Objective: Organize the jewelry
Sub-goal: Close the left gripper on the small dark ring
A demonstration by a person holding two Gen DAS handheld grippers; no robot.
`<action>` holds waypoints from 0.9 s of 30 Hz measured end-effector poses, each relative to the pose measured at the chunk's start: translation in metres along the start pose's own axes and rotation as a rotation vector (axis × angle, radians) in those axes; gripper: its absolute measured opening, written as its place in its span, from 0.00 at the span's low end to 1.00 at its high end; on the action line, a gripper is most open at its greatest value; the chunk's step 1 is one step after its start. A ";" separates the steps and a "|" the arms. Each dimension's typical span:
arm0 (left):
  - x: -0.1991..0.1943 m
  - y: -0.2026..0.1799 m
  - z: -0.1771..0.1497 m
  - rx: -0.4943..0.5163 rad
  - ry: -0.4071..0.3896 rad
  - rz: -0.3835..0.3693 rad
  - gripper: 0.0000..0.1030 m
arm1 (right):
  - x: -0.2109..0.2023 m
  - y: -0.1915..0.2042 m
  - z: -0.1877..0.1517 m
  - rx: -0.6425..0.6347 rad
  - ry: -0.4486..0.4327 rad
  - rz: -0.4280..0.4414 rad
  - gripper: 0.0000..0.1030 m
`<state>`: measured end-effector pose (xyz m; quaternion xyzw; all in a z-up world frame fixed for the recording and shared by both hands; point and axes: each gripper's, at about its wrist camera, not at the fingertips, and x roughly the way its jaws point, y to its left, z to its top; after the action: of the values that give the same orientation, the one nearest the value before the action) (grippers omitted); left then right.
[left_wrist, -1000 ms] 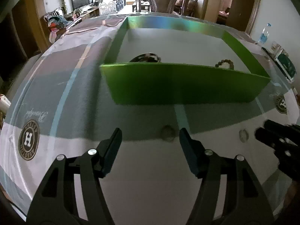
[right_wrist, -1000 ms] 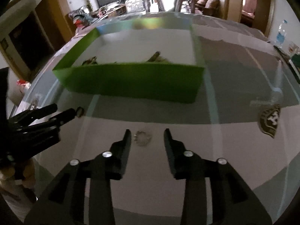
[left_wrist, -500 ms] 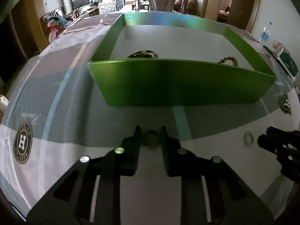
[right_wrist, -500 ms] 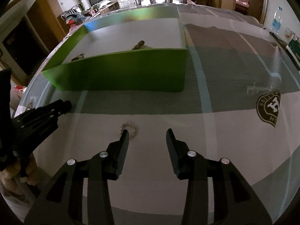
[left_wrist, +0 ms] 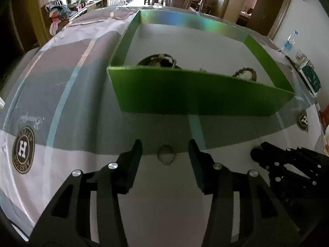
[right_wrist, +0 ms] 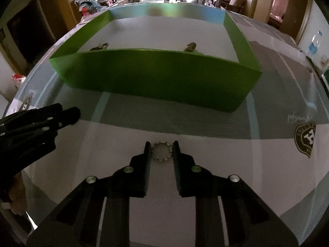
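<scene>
On the left of the tablecloth (left_wrist: 67, 185) a round logo (left_wrist: 23, 149) is printed, well apart from the left gripper (left_wrist: 165, 154), which sits low over the cloth with its jaws wide apart. A small ring (left_wrist: 166, 157) lies flat on the cloth between its fingertips, touching neither. Just beyond stands the green box (left_wrist: 197, 94), its near wall facing the grippers; inside it, close behind that wall, lie a dark bracelet (left_wrist: 158, 60) toward the left and a beaded bracelet (left_wrist: 245, 73) toward the right. Further right, the right gripper (right_wrist: 161, 151) shows in the left wrist view as a dark shape low over the cloth. In its own view its jaws are drawn in narrow around a toothed ring (right_wrist: 161, 151), a finger on each side right at the ring's edge; whether the ring is off the cloth I cannot tell. On the far right of the table stands a water bottle (left_wrist: 289, 41), well apart from the box.
</scene>
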<state>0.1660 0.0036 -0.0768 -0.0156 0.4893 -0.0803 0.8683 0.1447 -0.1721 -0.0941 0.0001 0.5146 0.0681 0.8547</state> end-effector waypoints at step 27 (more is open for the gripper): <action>0.013 -0.011 -0.002 0.075 -0.009 0.073 0.29 | -0.002 -0.001 0.002 -0.011 0.006 -0.014 0.21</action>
<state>0.1695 -0.0088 -0.0873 0.0346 0.4824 -0.0669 0.8727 0.1458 -0.1732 -0.0910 -0.0083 0.5169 0.0648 0.8536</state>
